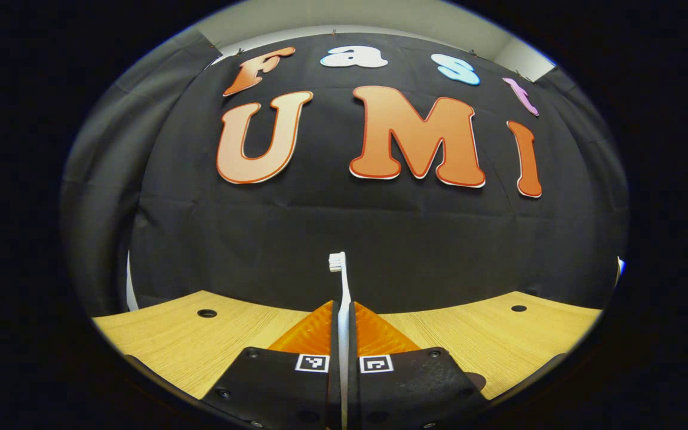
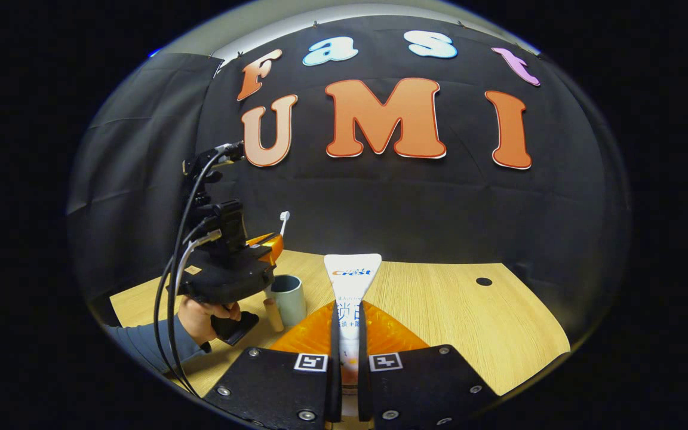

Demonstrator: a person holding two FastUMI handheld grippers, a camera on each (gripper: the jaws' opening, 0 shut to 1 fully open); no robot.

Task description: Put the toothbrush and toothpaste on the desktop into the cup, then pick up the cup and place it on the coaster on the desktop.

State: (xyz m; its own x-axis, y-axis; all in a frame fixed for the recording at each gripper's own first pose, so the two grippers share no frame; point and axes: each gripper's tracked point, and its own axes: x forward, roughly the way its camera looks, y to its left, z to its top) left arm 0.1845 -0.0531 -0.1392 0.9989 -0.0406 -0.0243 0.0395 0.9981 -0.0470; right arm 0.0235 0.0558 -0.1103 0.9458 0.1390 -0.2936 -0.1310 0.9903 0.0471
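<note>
Toothpaste (image 2: 350,286) clamped in right tongs (image 2: 349,334); cup (image 2: 287,297) near left tongs (image 2: 263,245).

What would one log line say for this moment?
left gripper: shut on toothbrush | right gripper: shut on toothpaste | cup: on table, holds neither item yet

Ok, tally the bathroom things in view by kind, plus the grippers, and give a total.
Toothbrush: 1, held in the left gripper.
Toothpaste tube: 1, held in the right gripper.
Cup: 1, on the desktop.
Grippers: 2.
Total: 5.
</note>
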